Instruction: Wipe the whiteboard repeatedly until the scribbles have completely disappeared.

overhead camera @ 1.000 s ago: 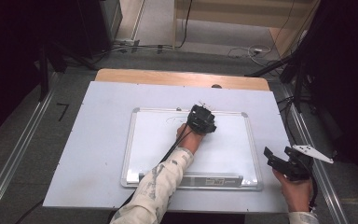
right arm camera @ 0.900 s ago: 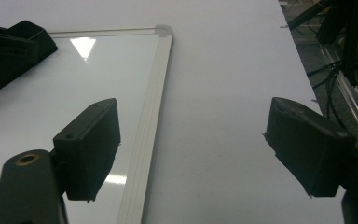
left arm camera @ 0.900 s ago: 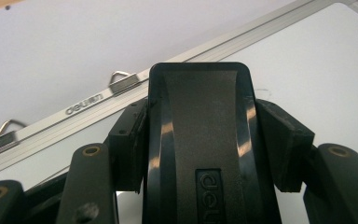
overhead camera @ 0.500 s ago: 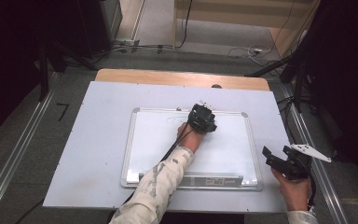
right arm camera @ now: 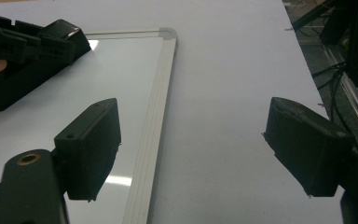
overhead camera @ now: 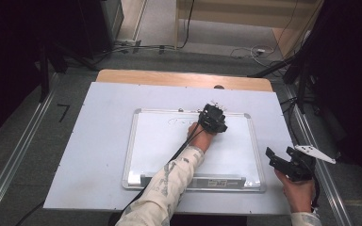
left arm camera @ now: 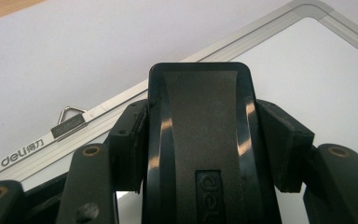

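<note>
The left gripper's (left arm camera: 200,154) fingers (left arm camera: 284,140) are clamped on a black eraser (left arm camera: 200,121), one pad pressing each long side, and the eraser sits face-down on the board (overhead camera: 160,150) near its top edge, just right of a faint line of marks (overhead camera: 179,121) that I cannot read. To my eye the step in hand is wiping those marks off, so the eraser should stay flat on the board (a tilted edge would only smear), pressed evenly and drawn sideways along the top rail across the writing, with the grip kept firm so the eraser does not twist between the pads. The right gripper (right arm camera: 191,144) has its fingers (right arm camera: 93,144) spread wide and holding nothing, hovering over the board's right frame (right arm camera: 154,121) near the lower right corner; it could well press down on the frame to keep the board from sliding on the surface (overhead camera: 94,141) during the strokes. As for writing, the eraser carries an embossed "deli" on its back, and the board's top rail is printed "deli" followed by Chinese characters, beside a small metal hanging loop (left arm camera: 70,114).
</note>
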A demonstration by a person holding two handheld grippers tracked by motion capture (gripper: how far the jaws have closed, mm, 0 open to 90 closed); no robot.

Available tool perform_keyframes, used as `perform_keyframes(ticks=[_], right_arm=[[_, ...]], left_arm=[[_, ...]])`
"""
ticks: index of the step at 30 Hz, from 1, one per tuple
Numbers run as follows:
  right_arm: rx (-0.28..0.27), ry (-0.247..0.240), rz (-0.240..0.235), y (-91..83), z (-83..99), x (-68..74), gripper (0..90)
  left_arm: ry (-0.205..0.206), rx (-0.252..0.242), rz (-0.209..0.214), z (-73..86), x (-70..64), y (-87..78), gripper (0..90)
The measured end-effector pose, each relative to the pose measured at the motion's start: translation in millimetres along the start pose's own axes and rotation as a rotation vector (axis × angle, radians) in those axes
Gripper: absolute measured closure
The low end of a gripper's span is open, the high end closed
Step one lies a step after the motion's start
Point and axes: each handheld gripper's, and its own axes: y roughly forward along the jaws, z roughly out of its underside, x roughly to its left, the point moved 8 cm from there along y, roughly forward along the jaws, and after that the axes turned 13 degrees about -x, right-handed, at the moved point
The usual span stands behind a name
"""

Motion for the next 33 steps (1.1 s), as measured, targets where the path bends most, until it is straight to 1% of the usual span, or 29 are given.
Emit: perform_keyframes(ticks=[6, 11, 15, 20, 22, 27, 33], right_arm=[[-0.001, -0.005, 0.000, 0.2, 0.3, -1.2, 17.0], [-0.002, 0.000, 0.001, -0.6, 0.0, -0.4, 17.0], [0.002, -0.004, 0.003, -0.3, 0.7, 0.2, 17.0], [0.004, -0.004, 0.008, -0.7, 1.2, 0.0, 17.0], [0.004, -0.005, 0.009, -0.7, 1.4, -0.2, 17.0], [0.005, -0.003, 0.007, -0.5, 1.4, 1.0, 17.3], [0.003, -0.010, 0.003, 1.0, 1.2, 1.5, 17.5]], left_arm=[[-0.004, 0.003, 0.004, 0.5, 0.2, -0.8, 40.7], [-0.006, 0.006, 0.012, 4.6, 5.5, -7.2, 40.7], [-0.011, 0.008, 0.004, 8.6, 13.7, -13.1, 40.7], [-0.018, 0.014, -0.013, 14.0, 28.4, -21.2, 40.6], [-0.027, 0.013, -0.019, 15.4, 33.3, -23.2, 40.6], [-0.029, 0.015, -0.031, 14.9, 32.4, -22.4, 40.6], [-0.023, 0.012, -0.021, 10.9, 22.0, -16.0, 40.6]])
